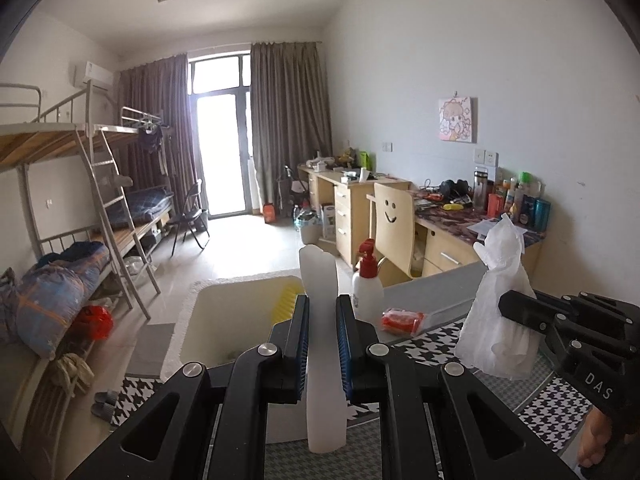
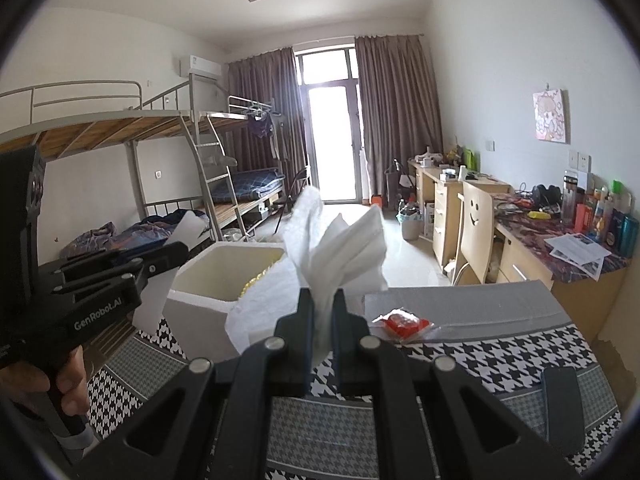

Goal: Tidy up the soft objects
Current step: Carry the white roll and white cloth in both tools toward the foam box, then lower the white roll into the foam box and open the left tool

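We are pinching a white foam strip (image 1: 320, 344) in our left hand-held gripper (image 1: 322, 320), its long axis running up and away. Our right hand-held gripper (image 2: 322, 312) is clamping crumpled white tissue (image 2: 340, 248), fanning upward above the houndstooth surface (image 2: 500, 356), the foam box (image 2: 208, 280) beyond.

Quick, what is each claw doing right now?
Left claw: shut on a white foam strip.
Right claw: shut on a crumpled white tissue sheet.

A white foam strip (image 1: 320, 344) stands upright; crumpled white tissue (image 2: 340, 248) fans upward above the table.
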Action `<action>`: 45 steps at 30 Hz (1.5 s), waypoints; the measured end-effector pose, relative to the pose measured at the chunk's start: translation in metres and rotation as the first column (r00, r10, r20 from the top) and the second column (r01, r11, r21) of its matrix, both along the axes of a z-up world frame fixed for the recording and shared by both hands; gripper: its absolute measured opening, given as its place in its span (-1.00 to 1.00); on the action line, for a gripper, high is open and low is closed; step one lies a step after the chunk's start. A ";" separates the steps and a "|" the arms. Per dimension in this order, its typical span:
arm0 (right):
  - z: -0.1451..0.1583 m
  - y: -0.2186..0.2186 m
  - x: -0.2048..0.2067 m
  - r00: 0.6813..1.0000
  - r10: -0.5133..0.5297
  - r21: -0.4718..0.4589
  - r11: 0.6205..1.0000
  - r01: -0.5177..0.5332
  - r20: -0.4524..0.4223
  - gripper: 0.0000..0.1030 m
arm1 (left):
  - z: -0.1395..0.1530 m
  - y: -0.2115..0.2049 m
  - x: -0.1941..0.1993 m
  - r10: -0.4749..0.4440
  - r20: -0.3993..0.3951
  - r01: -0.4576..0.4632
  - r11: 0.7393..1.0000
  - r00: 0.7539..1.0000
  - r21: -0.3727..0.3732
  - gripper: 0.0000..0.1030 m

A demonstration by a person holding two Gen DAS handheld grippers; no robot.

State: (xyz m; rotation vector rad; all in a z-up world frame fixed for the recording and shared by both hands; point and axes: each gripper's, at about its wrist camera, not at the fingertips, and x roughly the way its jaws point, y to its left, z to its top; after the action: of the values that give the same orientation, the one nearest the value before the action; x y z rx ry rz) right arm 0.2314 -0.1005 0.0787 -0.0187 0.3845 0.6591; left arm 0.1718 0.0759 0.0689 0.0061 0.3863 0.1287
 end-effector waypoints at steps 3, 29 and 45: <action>0.000 0.004 0.004 1.000 0.001 -0.005 1.000 -0.001 -0.004 -0.79 | 0.000 0.004 0.002 0.007 -0.002 -0.007 1.000 1.000 -0.001 -0.73; 0.014 0.050 0.029 0.997 0.083 -0.046 0.996 -0.082 0.006 -0.79 | 0.003 0.041 0.017 0.101 -0.006 -0.101 0.995 0.995 -0.011 -0.72; 0.011 0.082 0.039 0.992 0.127 -0.091 0.988 -0.127 -0.008 -0.79 | 0.000 0.056 0.026 0.146 -0.016 -0.146 0.989 0.989 -0.020 -0.72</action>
State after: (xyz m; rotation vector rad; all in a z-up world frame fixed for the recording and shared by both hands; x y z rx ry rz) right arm 0.2708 -0.0181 0.0900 -0.1301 0.4181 0.7673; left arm 0.1978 0.1315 0.0687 -0.0427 0.4021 0.2693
